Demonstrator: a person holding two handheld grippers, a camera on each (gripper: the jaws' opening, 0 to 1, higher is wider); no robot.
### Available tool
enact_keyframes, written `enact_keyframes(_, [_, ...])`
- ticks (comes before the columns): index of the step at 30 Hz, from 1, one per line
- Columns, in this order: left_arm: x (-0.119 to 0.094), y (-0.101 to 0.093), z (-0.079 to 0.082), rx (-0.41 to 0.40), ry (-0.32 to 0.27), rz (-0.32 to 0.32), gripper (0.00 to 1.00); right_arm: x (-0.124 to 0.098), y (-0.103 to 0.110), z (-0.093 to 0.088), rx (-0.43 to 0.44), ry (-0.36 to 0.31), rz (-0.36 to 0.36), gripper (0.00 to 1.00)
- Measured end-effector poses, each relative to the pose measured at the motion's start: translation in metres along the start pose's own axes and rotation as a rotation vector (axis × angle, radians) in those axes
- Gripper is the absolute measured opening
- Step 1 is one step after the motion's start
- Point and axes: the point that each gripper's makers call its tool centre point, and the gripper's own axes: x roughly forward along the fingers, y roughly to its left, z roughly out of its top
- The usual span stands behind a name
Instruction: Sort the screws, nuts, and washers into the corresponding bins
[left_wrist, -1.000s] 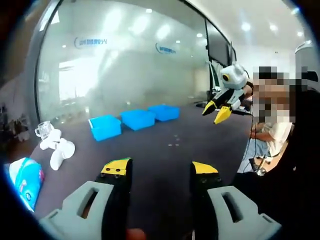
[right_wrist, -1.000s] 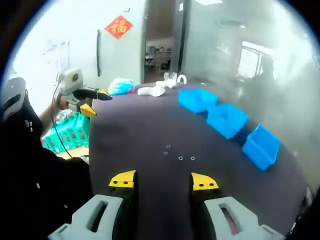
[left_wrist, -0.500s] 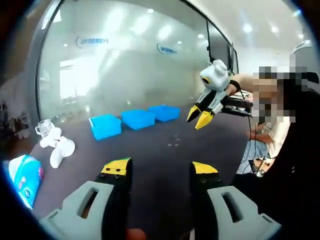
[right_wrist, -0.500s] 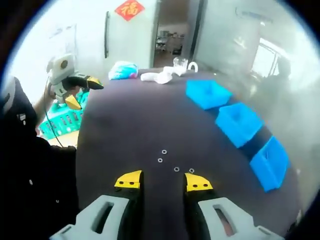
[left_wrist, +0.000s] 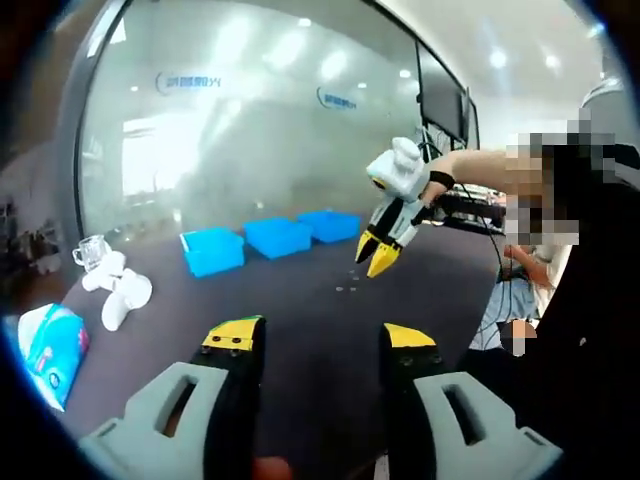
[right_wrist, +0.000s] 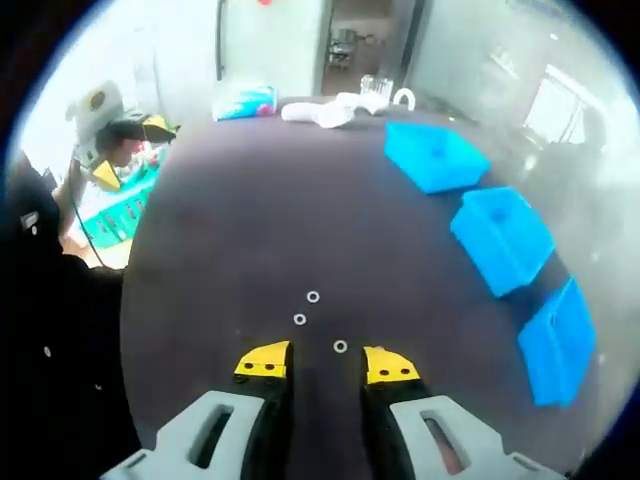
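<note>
Three small metal rings (right_wrist: 313, 297) (right_wrist: 299, 319) (right_wrist: 340, 347) lie on the dark table (right_wrist: 220, 250), just ahead of my right gripper (right_wrist: 326, 362). Its yellow-tipped jaws stand open, fairly narrow, with nothing between them. In the left gripper view the right gripper (left_wrist: 374, 258) hangs tips-down just above the small parts (left_wrist: 348, 288). Three blue bins (right_wrist: 436, 157) (right_wrist: 503, 238) (right_wrist: 558, 340) line the table's far side, also seen as bins (left_wrist: 212, 251) (left_wrist: 277, 237) (left_wrist: 330, 224). My left gripper (left_wrist: 320, 338) is open and empty, held back from the table; it appears as the left gripper (right_wrist: 125, 150).
A glass cup (right_wrist: 378, 87), white cloth (right_wrist: 330, 110) and blue-white packet (right_wrist: 245, 100) sit at one table end. A green basket (right_wrist: 110, 215) stands beyond the table edge. The person's arm (left_wrist: 470, 165) reaches over the table. A glass wall (left_wrist: 250, 130) runs behind the bins.
My right gripper has come down and forward over the small rings, and its jaws have narrowed a little. The left gripper has stayed put.
</note>
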Motion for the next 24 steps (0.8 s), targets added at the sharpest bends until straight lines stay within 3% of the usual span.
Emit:
enact_keyframes(3, [0.0,-0.002,-0.002,0.0,0.005,-0.005,0.45,0.004,-0.001,-0.004,-0.002,0.015,0.013,0.13])
enact_keyframes(8, [-0.001,-0.003,-0.001,0.005,0.006,-0.003,0.45,0.01,-0.004,-0.004,0.048,0.018,0.032,0.13])
enact_keyframes(24, [-0.002,-0.004,-0.001,0.009,0.01,-0.005,0.45,0.02,-0.008,-0.009,0.094,0.049,0.063,0.1])
